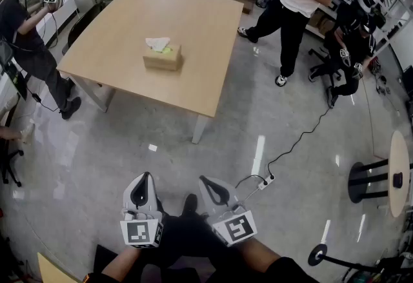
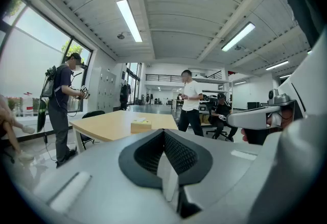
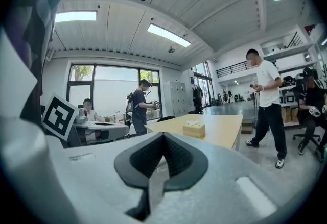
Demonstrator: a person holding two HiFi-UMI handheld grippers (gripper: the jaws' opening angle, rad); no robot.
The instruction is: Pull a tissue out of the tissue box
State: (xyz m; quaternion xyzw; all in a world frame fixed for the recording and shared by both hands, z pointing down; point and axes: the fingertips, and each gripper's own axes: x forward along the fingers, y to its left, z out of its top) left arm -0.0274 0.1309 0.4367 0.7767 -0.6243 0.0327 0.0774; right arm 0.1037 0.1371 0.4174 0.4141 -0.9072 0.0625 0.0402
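Task not yet begun. The tan tissue box [image 1: 162,58] sits near the middle of the tabletop [image 1: 116,37], a white tissue [image 1: 157,43] standing crumpled from its top slot. The left gripper [image 1: 141,190] and right gripper [image 1: 215,190] hang over the floor, well apart from the box, jaws clenched on nothing. Approach, grasp and pull all remain.

Grey grippers, dark clothes
On left gripper [image 1: 144,180] and right gripper [image 1: 206,182], black teardrop pads [image 1: 139,195] ahead of black-and-white marker cubes [image 1: 142,231]; black trousers [image 1: 187,236] between the cubes.
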